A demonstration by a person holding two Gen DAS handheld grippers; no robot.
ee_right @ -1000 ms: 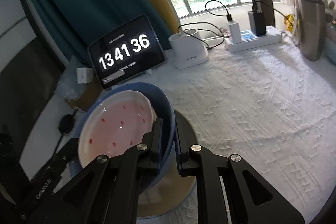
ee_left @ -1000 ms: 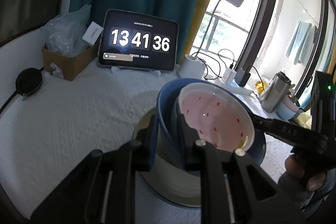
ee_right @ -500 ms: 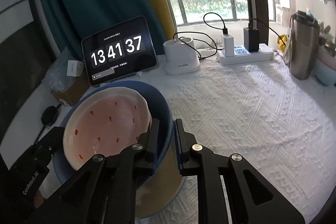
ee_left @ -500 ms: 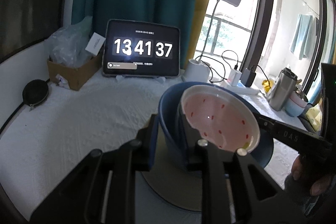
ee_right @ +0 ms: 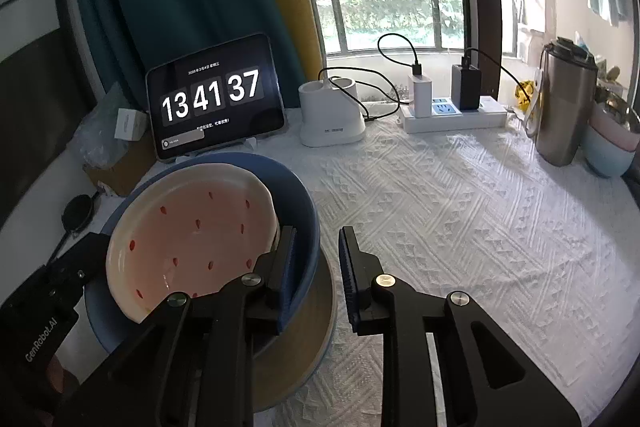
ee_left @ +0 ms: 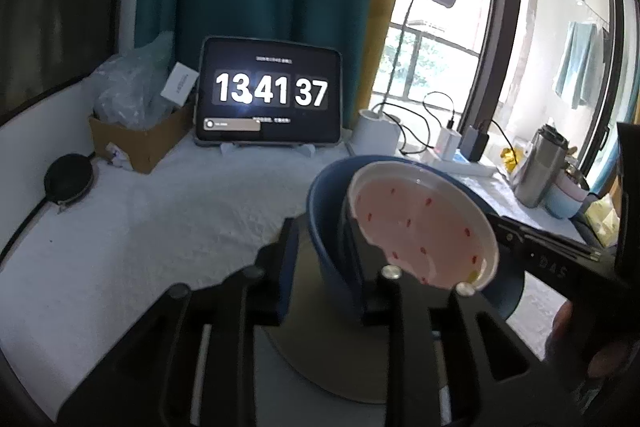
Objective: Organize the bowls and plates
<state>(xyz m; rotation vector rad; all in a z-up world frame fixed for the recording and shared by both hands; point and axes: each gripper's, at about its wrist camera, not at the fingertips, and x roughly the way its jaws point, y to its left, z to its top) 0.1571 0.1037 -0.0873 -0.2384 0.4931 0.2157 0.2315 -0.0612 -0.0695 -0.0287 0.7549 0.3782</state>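
Stack: white shallow dish with red flecks [ee_right: 192, 239] nested in deep blue bowl [ee_right: 304, 211], now resting on grey round plate [ee_right: 320, 323] atop white tablecloth [ee_right: 480, 227]. Jaws of both grippers just opening. Right gripper [ee_right: 316, 267] spread, pads off blue rim. Left gripper [ee_left: 320, 267] parted, straddling rim, contact unclear. Placement likely done.

A: The pink bowl [ee_right: 192, 235] looks like glossy glazed ceramic, and the blue bowl [ee_right: 304, 211] smoother and more matt.

B: The tablecloth [ee_right: 460, 211] is white textured cloth; the flask [ee_right: 564, 111] is brushed metal, the box [ee_left: 140, 143] plain cardboard.
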